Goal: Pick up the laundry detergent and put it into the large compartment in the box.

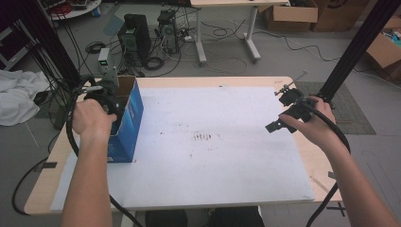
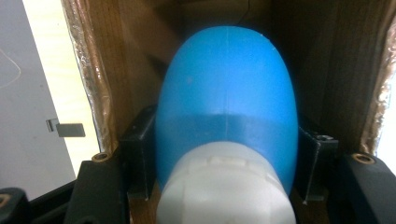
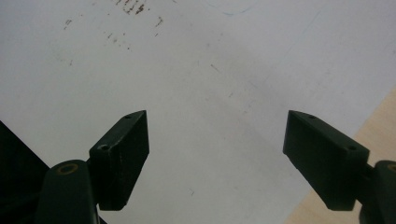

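Observation:
A blue bottle with a white cap sits between the two black jaws of my left gripper, cap toward the camera. The pads press on its sides, so the gripper is shut on it. The bottle is inside an open blue cardboard box, whose brown inner walls surround it. In the high view my left gripper reaches into the box top at the table's left. My right gripper hovers over the right side of the white mat, and its jaws stand open with nothing between them.
A white mat covers most of the wooden table. Faint dark marks sit at the mat's middle. Black frame posts rise at both back corners. Computers, cables and cardboard boxes stand on the floor behind.

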A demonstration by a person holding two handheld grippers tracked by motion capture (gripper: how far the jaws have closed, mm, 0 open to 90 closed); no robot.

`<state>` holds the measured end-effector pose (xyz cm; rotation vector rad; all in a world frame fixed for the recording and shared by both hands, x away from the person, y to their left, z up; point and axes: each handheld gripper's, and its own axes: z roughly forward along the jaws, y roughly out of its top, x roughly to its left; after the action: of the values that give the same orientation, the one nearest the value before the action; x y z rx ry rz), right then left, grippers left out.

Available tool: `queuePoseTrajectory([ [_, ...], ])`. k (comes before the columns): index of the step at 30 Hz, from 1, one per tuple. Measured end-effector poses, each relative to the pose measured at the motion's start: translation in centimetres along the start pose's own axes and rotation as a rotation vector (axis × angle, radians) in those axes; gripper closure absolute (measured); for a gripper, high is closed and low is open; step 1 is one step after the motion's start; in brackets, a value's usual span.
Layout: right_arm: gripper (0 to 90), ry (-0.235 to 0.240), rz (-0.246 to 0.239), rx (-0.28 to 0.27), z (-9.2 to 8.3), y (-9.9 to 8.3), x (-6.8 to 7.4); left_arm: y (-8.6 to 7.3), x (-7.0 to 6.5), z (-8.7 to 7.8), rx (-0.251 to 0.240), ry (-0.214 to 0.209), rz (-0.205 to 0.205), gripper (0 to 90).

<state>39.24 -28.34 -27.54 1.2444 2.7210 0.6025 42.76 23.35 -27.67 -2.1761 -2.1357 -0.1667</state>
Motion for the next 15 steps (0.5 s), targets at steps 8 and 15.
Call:
queuePoseTrajectory([
  [8,22.6,0.001,-0.002,0.001,0.02,0.04,0.1,-0.09,0.04,0.04,-0.014,0.002,-0.009,37.9],
  [15,22.6,0.0,0.0,0.001,-0.04,0.03,0.13,-0.18,0.11,0.04,-0.022,0.007,-0.019,37.6],
])
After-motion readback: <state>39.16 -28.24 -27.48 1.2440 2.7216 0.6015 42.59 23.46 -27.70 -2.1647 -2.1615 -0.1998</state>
